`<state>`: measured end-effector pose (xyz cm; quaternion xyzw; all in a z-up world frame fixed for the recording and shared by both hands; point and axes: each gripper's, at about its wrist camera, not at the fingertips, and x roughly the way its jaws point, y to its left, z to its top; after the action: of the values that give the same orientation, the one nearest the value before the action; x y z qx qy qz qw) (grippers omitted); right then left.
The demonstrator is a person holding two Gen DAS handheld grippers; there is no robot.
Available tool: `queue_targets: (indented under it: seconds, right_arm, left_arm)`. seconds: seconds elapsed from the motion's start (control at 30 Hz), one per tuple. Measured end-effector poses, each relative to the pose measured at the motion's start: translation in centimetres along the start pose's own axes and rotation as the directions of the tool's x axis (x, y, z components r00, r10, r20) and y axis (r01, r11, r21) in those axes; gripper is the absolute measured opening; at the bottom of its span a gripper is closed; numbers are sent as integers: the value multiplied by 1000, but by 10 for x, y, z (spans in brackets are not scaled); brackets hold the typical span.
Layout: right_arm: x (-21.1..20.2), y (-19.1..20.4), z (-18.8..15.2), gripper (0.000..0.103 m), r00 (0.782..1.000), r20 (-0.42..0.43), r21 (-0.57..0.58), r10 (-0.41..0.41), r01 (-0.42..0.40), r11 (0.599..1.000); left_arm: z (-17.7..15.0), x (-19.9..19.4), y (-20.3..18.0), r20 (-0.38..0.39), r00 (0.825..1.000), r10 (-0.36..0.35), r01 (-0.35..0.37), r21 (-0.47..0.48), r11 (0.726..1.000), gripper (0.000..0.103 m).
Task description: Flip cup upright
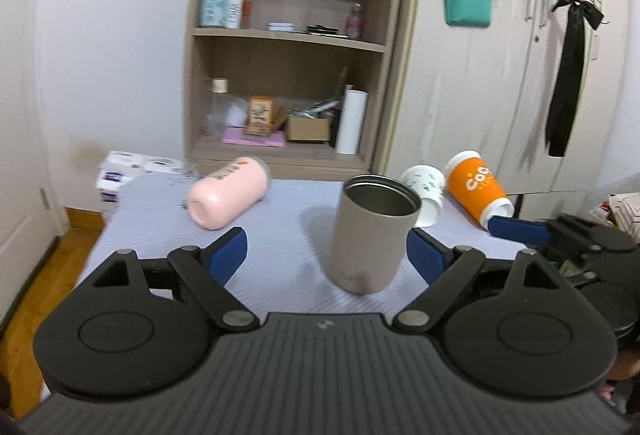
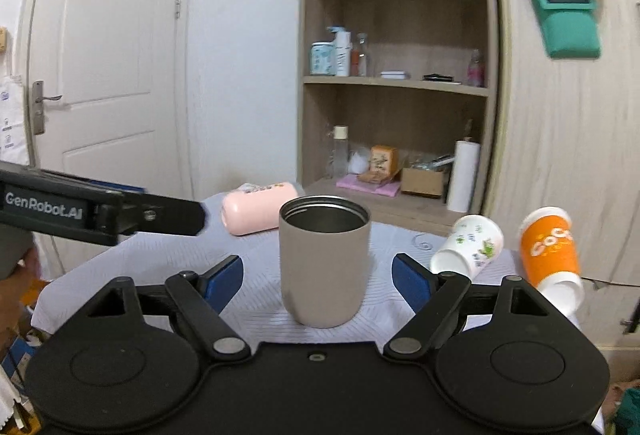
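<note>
A grey metal cup [image 1: 370,235] stands upright, mouth up, on the cloth-covered table [image 1: 280,267]; it also shows in the right wrist view [image 2: 324,263]. My left gripper [image 1: 326,255] is open, its blue pads either side of the cup and clear of it. My right gripper [image 2: 318,275] is open too, pads apart from the cup's sides. A pink tumbler [image 1: 230,193] lies on its side at the back left. A white paper cup [image 1: 426,195] and an orange paper cup [image 1: 478,189] lie tipped at the back right.
A wooden shelf unit [image 1: 288,35] with bottles and boxes stands behind the table, a wardrobe [image 1: 500,75] to its right. The other gripper's body [image 2: 96,209] reaches in from the left in the right wrist view. A door [image 2: 108,55] is at the left.
</note>
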<state>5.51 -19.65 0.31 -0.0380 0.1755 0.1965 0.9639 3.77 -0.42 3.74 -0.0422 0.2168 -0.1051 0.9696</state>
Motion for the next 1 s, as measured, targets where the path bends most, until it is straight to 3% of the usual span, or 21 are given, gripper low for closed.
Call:
queue_targets:
  seconds: [0.17,0.47,0.57,1.0]
  right_arm:
    - [-26,7,5,86,998,29,36,-63,62,997]
    - [-63,26,8,87,981,81,17,-177,177,984]
    - [-74,31,9,87,979,94,26,-182,180,983]
    - [-79,37,4,95,968,31,78,-247,244,967]
  left_arm:
    - [-1,-20,4,-6,998,70,-70,8,998,88]
    - [-9,-37,4,4,993,119,-119,30,992,89]
    - [-10,-42,2,17,992,127,-127,43,991,89]
    - [-14,-57,-2,44,991,128,-129,23,991,89]
